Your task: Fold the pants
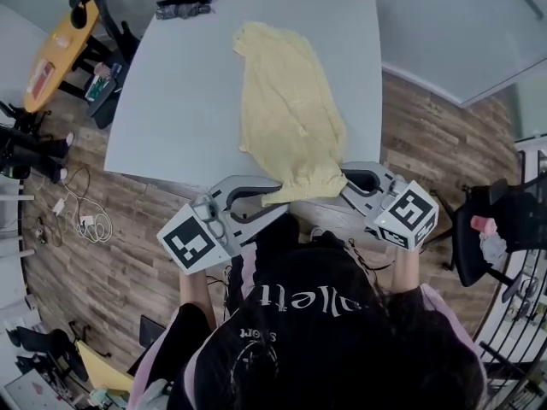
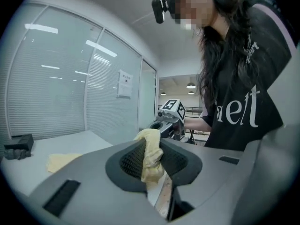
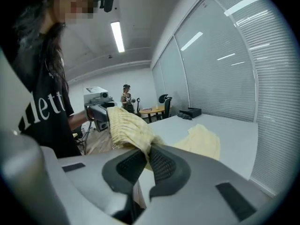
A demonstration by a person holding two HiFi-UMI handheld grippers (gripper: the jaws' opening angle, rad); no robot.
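Observation:
Pale yellow pants [image 1: 286,109] lie lengthwise on the grey table [image 1: 188,101], and their near end is lifted off the front edge. My left gripper [image 1: 275,202] is shut on the left corner of that end; in the left gripper view a bunch of yellow cloth [image 2: 151,149] sits pinched between the dark pads. At the right corner my right gripper [image 1: 344,178] is also shut on the pants, and the cloth [image 3: 126,125] runs up out of its jaws [image 3: 146,161]. Both grippers are held close in front of the person's chest, with the lifted edge between them.
A black object [image 1: 182,8] lies at the table's far left corner. On the wooden floor are an orange stand [image 1: 55,49] and cables [image 1: 85,220] at the left, and a black chair [image 1: 487,229] at the right. Glass walls with blinds enclose the room; a person [image 3: 126,97] stands far behind.

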